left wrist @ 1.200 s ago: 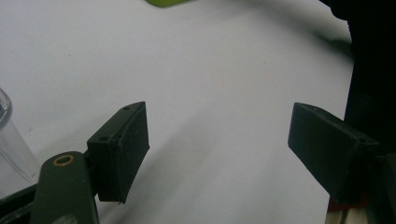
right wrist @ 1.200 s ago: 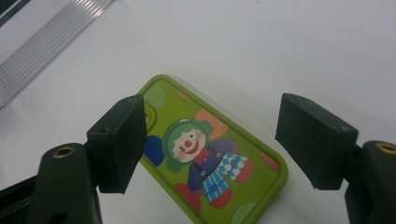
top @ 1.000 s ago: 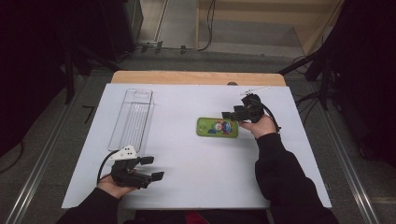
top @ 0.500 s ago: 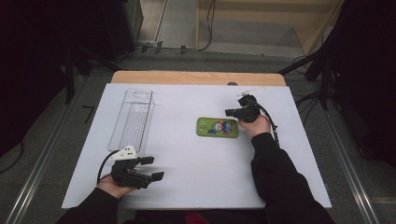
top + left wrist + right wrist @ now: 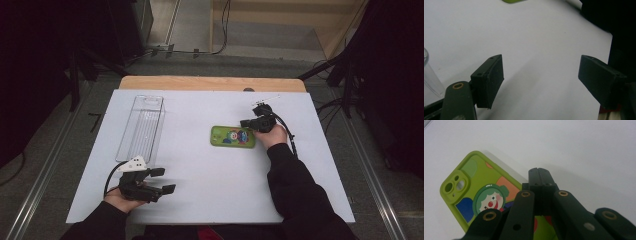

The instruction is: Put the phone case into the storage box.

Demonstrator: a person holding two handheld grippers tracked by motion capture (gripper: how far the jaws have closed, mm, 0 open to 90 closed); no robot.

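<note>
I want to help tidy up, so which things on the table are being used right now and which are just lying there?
Being used:
- green phone case with a clown picture, flat on the table
- right claw, shut with nothing in it, over the case's edge

Just lying there:
- clear plastic box, far left
- left claw, open and resting near the front edge

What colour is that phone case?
Lime green phone case with a cartoon clown; clearest in the right gripper view.

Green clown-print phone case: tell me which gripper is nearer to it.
Right. The right gripper is at the green clown-print phone case, at its right end, jaws shut. The left gripper sits far off by the table's near left edge.
</note>
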